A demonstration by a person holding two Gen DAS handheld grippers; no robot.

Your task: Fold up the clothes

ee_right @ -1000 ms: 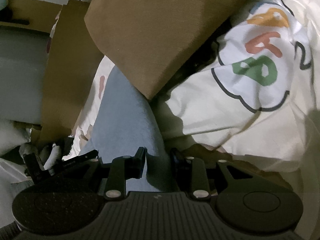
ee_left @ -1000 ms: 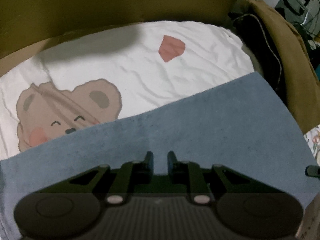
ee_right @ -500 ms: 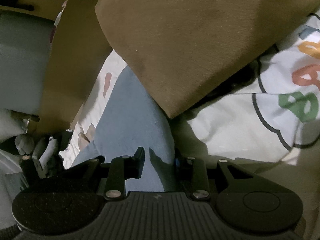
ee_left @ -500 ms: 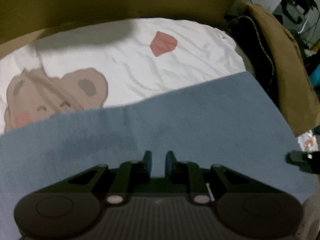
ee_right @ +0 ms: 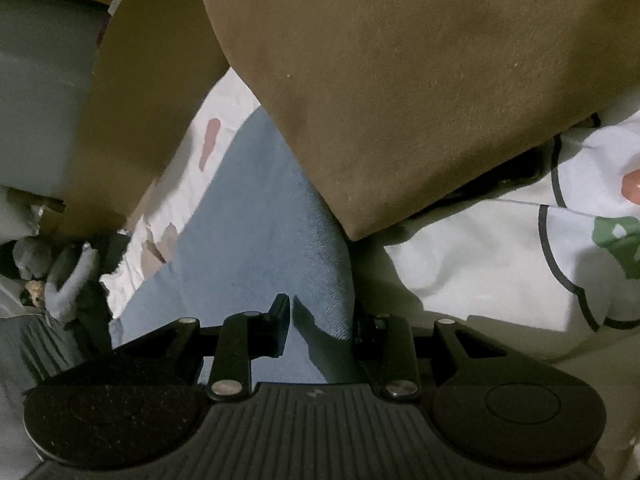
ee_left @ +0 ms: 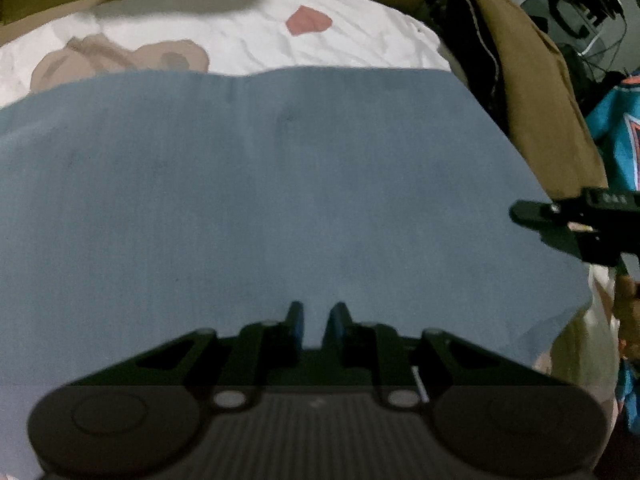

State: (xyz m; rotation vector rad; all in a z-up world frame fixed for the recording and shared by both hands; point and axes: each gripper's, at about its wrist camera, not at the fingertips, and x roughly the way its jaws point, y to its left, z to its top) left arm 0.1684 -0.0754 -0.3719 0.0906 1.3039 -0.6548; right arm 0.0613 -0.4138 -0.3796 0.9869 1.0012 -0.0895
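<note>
A blue-grey cloth [ee_left: 300, 184] lies spread wide over a white sheet [ee_left: 240, 40] printed with a brown bear and a red patch. My left gripper [ee_left: 317, 314] is shut on the cloth's near edge, with fabric running between its fingers. At the cloth's right edge, my right gripper [ee_left: 534, 214] shows as a dark tip. In the right wrist view the blue cloth [ee_right: 256, 216] is bunched between the fingers of my right gripper [ee_right: 320, 316], which is shut on it; its right finger is mostly hidden behind the fold.
A brown garment [ee_right: 400, 80] overhangs the cloth's right side, also visible as brown garment [ee_left: 528, 92]. A white garment with coloured print [ee_right: 500, 264] lies to the right, a teal garment [ee_left: 616, 140] farther off. Cardboard [ee_right: 140, 112] stands behind the sheet.
Both grippers carried the blue cloth forward over the sheet; it now covers most of the bear print. The right gripper's tip has come further into the left wrist view.
</note>
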